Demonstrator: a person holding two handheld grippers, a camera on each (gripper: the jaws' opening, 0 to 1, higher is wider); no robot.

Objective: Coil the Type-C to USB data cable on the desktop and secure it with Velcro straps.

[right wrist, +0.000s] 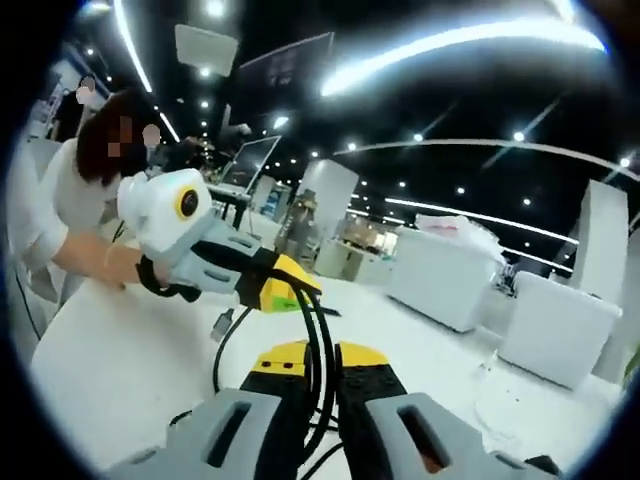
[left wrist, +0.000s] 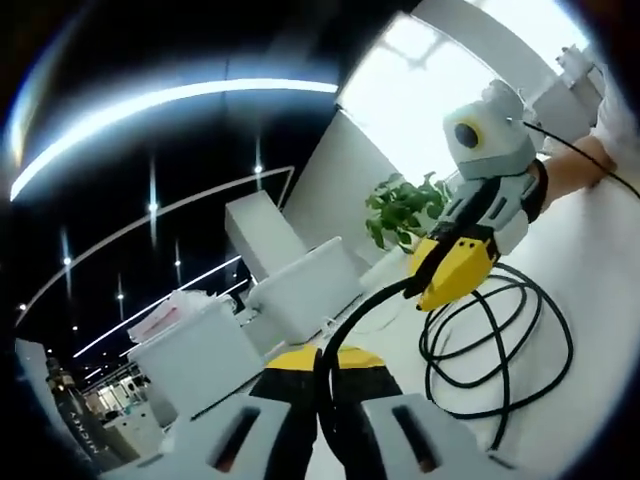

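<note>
The white desktop [left wrist: 600, 300] carries the black data cable [left wrist: 500, 340], looped in about 3 loose coils beside the right gripper [left wrist: 447, 280] — its yellow jaws are clamped on one strand above the desktop. The left gripper [right wrist: 290, 292] pinches the cable too, its jaws closed together on it, held just above the desktop.

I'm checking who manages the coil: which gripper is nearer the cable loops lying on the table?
Right. The right gripper hangs just above the loops, pinching the cable. The left gripper grips the cable farther along, away from the loops.
</note>
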